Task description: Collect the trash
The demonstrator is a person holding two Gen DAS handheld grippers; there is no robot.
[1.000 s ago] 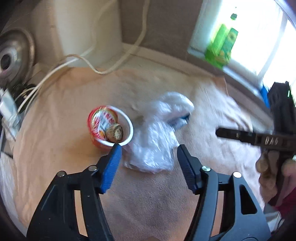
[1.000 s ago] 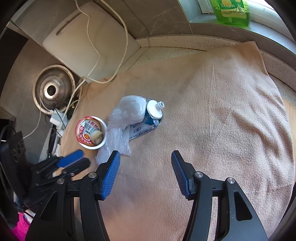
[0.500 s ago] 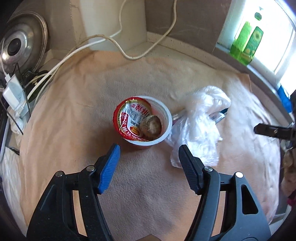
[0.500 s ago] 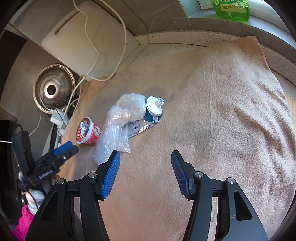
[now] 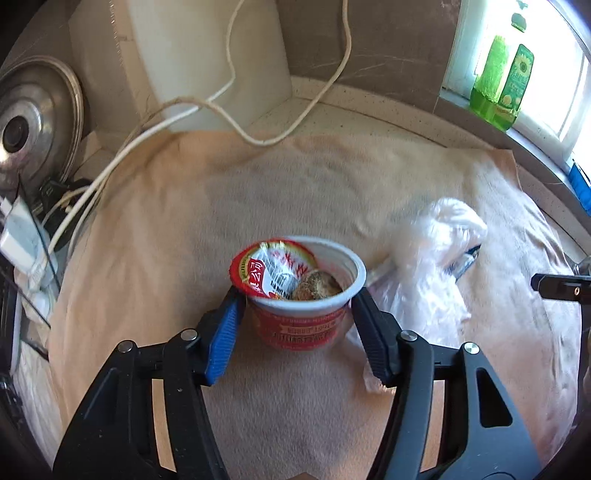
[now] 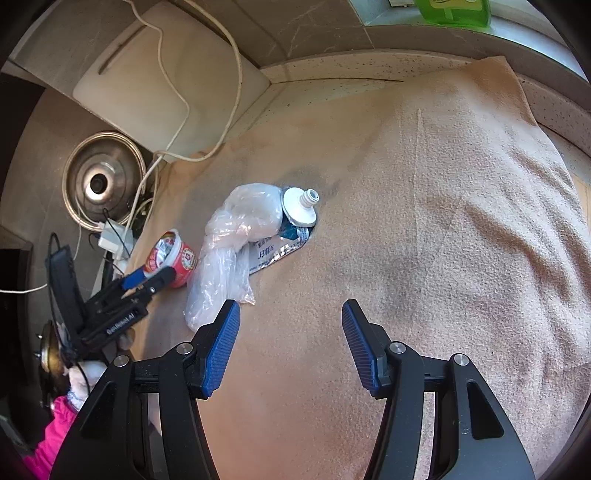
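Steel round pot lid (image 5: 26, 125), upper left, against the wall. Red-and-white plastic cup (image 5: 299, 291), centre on the peach cloth (image 5: 184, 229), between the closing left gripper (image 5: 295, 306) pads, apparently touching. Crumpled clear plastic bag (image 5: 428, 266), right of the cup. Right gripper (image 6: 291, 321), spread, empty, lower centre of its own view.

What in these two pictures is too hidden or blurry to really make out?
- Cup: left wrist view, the peeled foil lid covers part of the inside; the brownish lump in it is too blurred to identify.
- Left gripper: jaws closing around the cup; whether the pads touch it is unclear.
- Flattened tube: right wrist view, the crumpled plastic bag covers half of it.
- Green bottle: cut off by the top edge.
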